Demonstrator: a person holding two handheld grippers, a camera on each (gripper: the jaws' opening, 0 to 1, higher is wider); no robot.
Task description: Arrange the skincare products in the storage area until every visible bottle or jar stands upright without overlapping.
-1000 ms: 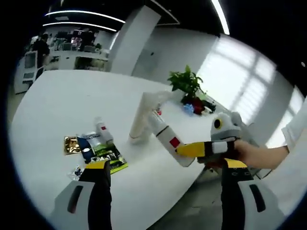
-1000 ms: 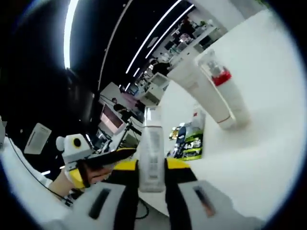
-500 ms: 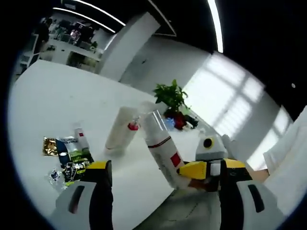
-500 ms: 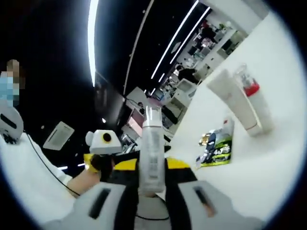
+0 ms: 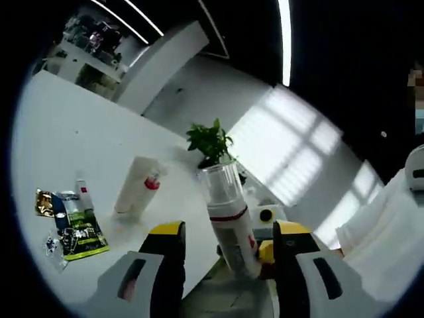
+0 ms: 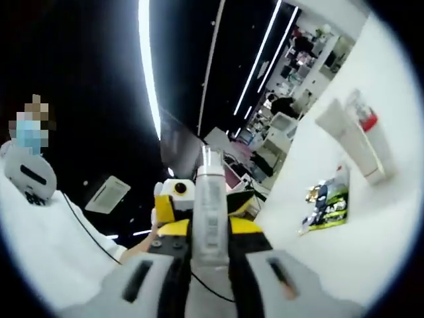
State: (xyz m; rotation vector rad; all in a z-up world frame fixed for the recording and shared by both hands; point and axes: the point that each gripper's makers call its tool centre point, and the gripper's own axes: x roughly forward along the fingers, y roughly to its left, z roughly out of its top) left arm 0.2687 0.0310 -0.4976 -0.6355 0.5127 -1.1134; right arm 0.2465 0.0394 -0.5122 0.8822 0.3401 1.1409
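The pump bottle (image 6: 210, 205), white with a clear cap and a red band, is clamped between the jaws of the right gripper (image 6: 209, 246), held in the air off the edge of the white table (image 6: 371, 225). In the left gripper view the same bottle (image 5: 230, 224) stands between the jaws of the left gripper (image 5: 225, 238), which are apart and not touching it (the right gripper's yellow fingertips (image 5: 266, 252) grip its lower end just behind). On the table (image 5: 73, 146) a white tube (image 5: 132, 187) stands upright, with a smaller red-collared bottle (image 5: 152, 183) just beside it. Nearer the table's edge lie flat sachets (image 5: 73, 222), gold, blue and green, with a small white bottle (image 5: 82, 196) lying among them. A potted plant (image 5: 211, 140) sits farther back.
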